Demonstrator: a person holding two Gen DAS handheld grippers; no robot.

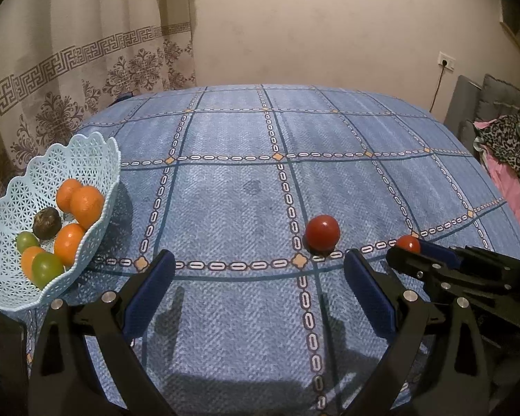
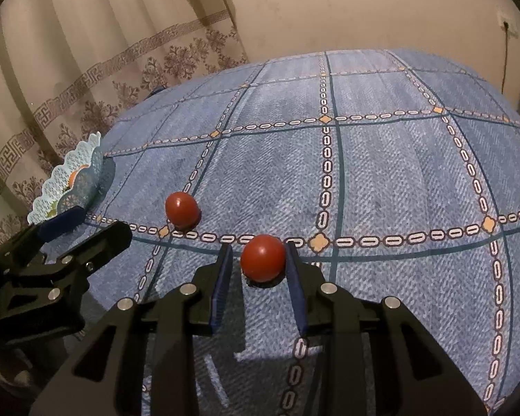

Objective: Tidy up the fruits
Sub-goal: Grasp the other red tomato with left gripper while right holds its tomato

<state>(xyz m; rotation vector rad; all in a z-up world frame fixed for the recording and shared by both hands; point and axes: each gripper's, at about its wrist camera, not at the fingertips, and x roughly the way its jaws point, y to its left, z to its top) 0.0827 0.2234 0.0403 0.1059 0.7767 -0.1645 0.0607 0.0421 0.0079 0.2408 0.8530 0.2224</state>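
Note:
Two red tomatoes lie on the blue checked tablecloth. The nearer tomato (image 2: pixel 262 258) (image 1: pixel 408 243) sits between the fingers of my right gripper (image 2: pixel 260 263) (image 1: pixel 416 254). The right pad touches it and a thin gap shows at the left pad, so the gripper is still open. The other tomato (image 1: pixel 322 232) (image 2: pixel 182 209) rests free, ahead of my left gripper (image 1: pixel 260 263) (image 2: pixel 86 230), which is open wide and holds nothing. A light blue lattice basket (image 1: pixel 3 208) (image 2: pixel 86 159) at the left edge holds several oranges (image 1: pixel 86 204), two green fruits (image 1: pixel 46 267) and one dark fruit (image 1: pixel 46 222).
A patterned curtain (image 1: pixel 69 79) hangs behind the basket. A wall socket with a cord (image 1: pixel 446 60) is at the back right, above piled clothes and grey cushions (image 1: pixel 499 138). The tablecloth (image 1: pixel 242 173) drops away at its far and right edges.

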